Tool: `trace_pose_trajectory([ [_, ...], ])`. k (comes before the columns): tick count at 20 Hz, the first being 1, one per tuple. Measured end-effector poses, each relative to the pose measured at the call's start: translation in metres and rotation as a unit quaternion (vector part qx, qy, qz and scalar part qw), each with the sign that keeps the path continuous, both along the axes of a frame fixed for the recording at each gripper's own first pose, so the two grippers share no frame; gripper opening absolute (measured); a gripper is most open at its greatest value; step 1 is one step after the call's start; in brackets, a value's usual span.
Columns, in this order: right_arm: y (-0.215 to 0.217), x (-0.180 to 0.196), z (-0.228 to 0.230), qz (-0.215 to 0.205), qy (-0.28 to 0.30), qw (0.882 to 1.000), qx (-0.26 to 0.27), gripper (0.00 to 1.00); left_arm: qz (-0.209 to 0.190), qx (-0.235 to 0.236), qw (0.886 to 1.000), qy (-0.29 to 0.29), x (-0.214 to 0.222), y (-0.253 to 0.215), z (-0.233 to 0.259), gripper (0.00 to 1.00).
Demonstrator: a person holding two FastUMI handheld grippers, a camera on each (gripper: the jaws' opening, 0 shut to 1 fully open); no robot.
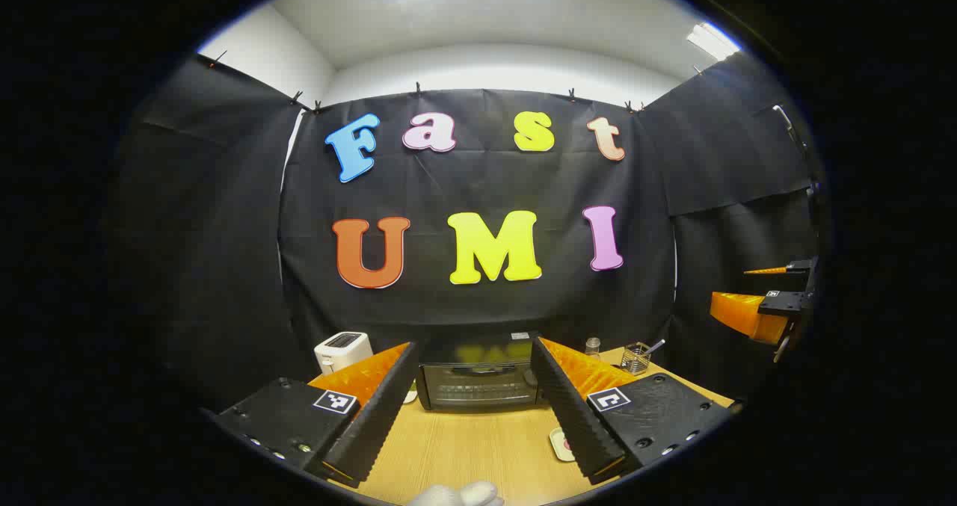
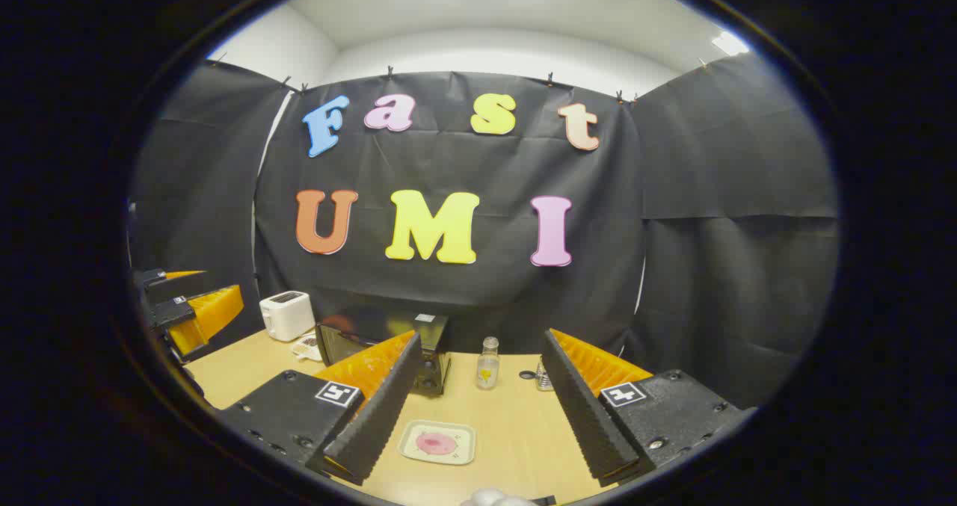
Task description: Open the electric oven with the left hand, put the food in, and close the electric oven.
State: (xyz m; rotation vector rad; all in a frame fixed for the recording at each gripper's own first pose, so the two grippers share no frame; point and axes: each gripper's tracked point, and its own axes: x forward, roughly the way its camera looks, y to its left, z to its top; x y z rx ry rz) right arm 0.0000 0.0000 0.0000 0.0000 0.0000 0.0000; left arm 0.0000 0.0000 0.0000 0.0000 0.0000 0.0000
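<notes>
Oven door: electric oven (image 1: 478, 377) closed; opening pending.
Food: on tray (image 2: 437, 442), before oven.
Left gripper (image 1: 475, 416): wide open, empty.
Right gripper (image 2: 478, 424): wide open, empty.

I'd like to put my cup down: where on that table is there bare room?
Bare wood lies in front of the electric oven, up to the food tray, and on the near left before the toaster. It is crowded behind, around the bottle and wire holder.
</notes>
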Motion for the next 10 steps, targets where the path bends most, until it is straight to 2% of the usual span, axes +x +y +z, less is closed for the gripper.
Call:
trace_pose_trajectory([
  [10, 0.016, 0.008, -0.007, 0.007, 0.007, 1.0, 0.003, 1.0, 0.01, 0.001, 1.0, 0.008, 0.004, 0.017, -0.007, 0.96],
])
